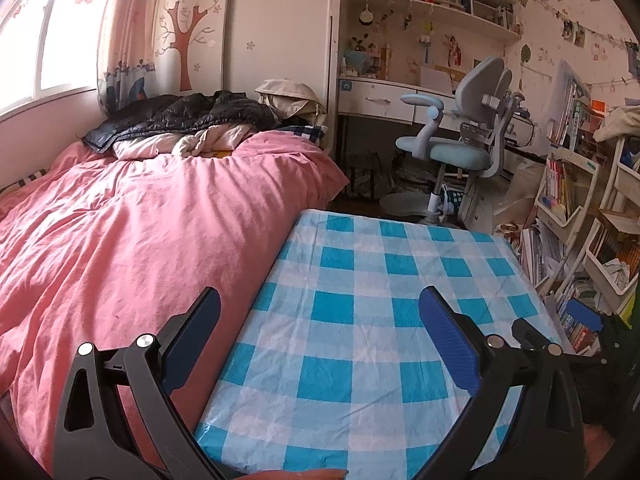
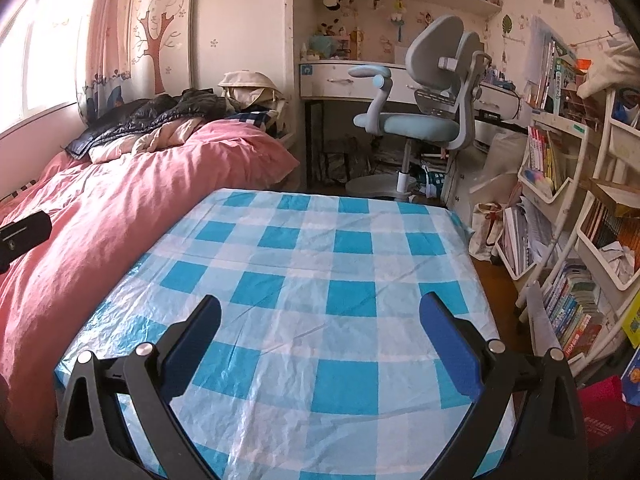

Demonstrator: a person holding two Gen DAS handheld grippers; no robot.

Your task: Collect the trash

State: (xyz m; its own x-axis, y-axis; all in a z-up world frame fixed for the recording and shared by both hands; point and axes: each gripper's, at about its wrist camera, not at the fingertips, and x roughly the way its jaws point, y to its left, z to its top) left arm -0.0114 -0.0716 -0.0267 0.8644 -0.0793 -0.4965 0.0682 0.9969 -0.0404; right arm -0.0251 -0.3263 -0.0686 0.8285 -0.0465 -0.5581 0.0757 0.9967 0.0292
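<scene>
Checked tabletop (image 2: 352, 248) shows no trash, so no bearing to judge; left tongs (image 1: 320, 344) and right tongs (image 2: 320, 344) both gape empty.

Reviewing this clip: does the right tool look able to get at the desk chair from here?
Probably not: the right tool is open over the checkered table, whose whole top lies between it and the desk chair.

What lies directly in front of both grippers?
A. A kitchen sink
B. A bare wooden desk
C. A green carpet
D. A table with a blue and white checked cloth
D: both wrist views show the open jaws of the left gripper and right gripper over the checked cloth, beside the pink bed.
</scene>
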